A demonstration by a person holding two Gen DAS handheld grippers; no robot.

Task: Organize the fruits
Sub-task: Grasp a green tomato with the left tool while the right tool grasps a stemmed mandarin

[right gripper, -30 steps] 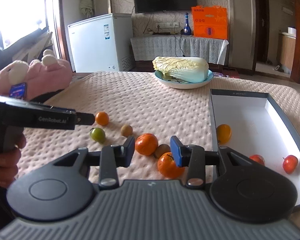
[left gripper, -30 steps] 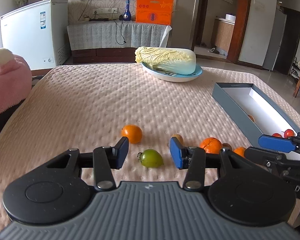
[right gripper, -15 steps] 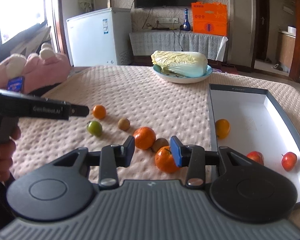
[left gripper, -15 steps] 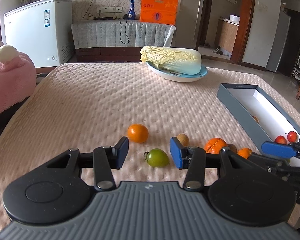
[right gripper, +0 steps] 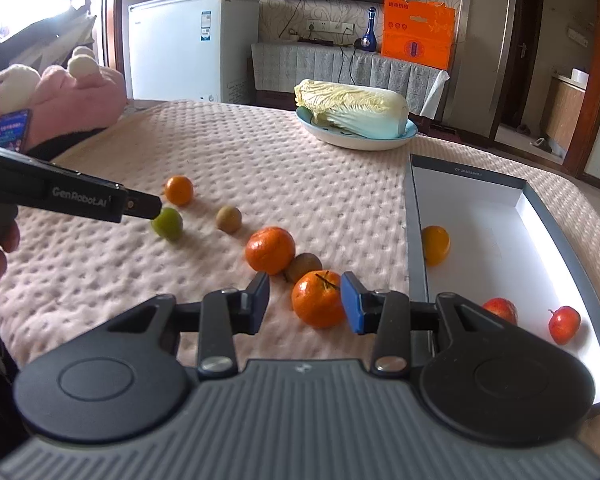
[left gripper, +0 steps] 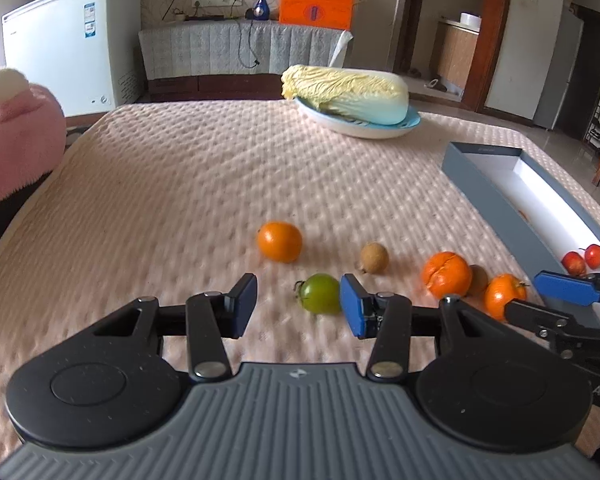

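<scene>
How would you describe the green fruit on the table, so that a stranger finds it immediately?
Start at the grey box on the pink tablecloth and follow the row of loose fruit away from it. The green fruit lies near the row's far end, just before the last orange, by the left gripper. It is the only green one.

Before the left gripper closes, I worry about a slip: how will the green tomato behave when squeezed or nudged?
The green tomato is round and sits loose on the quilted cloth, so a nudge would probably roll it. Its skin looks smooth and glossy, so it may slip between the left gripper's open pads. It looks unripe, hence likely firm.
</scene>
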